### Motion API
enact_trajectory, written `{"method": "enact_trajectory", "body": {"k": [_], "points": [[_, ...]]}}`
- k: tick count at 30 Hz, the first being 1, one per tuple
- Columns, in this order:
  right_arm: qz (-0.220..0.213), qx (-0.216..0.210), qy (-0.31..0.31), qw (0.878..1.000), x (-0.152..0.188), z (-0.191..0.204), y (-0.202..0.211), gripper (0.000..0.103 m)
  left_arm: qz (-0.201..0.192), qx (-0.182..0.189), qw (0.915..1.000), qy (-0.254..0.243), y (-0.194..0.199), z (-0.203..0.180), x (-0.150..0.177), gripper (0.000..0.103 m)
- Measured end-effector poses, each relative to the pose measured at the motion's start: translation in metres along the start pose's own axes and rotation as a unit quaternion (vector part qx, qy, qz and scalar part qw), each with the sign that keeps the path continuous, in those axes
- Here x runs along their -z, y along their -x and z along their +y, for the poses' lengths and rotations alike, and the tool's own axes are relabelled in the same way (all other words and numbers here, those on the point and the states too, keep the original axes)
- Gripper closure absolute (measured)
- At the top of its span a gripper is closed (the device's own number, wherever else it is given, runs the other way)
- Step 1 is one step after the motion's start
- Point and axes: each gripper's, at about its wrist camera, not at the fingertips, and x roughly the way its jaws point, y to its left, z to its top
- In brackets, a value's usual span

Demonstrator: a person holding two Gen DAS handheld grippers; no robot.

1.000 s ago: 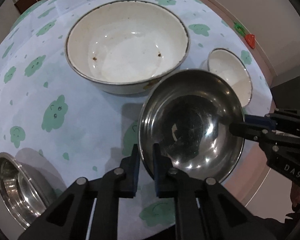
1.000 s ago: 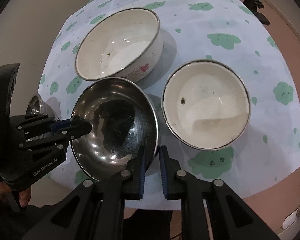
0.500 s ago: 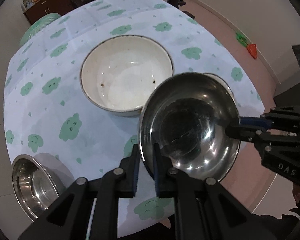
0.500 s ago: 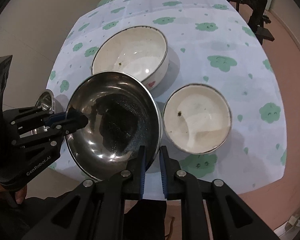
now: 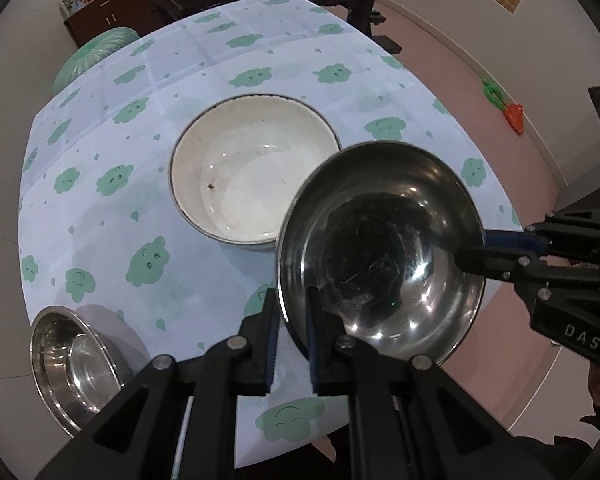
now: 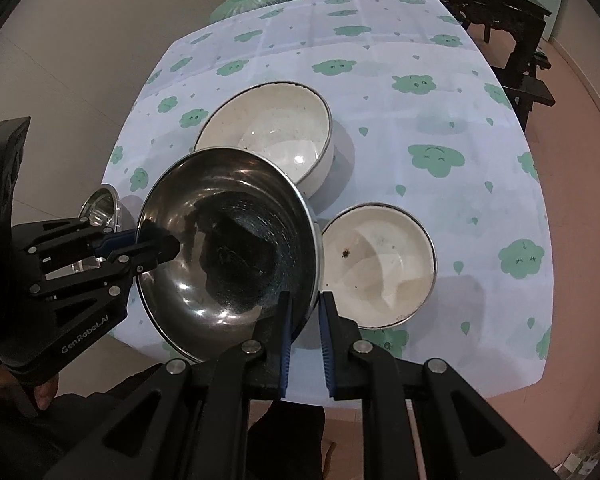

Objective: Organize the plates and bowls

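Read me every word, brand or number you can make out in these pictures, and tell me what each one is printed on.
"DAS": white letters on the black body of the right gripper, seen from the left wrist camera.
"GenRobot.AI": white letters on the black body of the left gripper, seen from the right wrist camera.
The metal bowl and the tablecloth show no readable text; the cloth carries only green cloud faces.

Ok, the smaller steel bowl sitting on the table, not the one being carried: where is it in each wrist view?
Left wrist view: small steel bowl at lower left, on the tablecloth's near edge.
Right wrist view: small steel bowl at middle left, partly hidden behind the left gripper.
Shared landmark: the large white bowl near the table's middle.
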Motion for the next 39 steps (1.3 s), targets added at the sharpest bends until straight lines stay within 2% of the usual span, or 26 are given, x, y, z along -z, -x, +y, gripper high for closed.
{"method": "enact_trajectory", "body": {"k": [39], "points": [[0.000, 0.019, 0.002, 1.000, -0.072, 0.015, -0.010, 0.088, -0.001, 0.005, 1.0000, 0.003, -0.016, 0.050, -0.061, 0.094]]}}
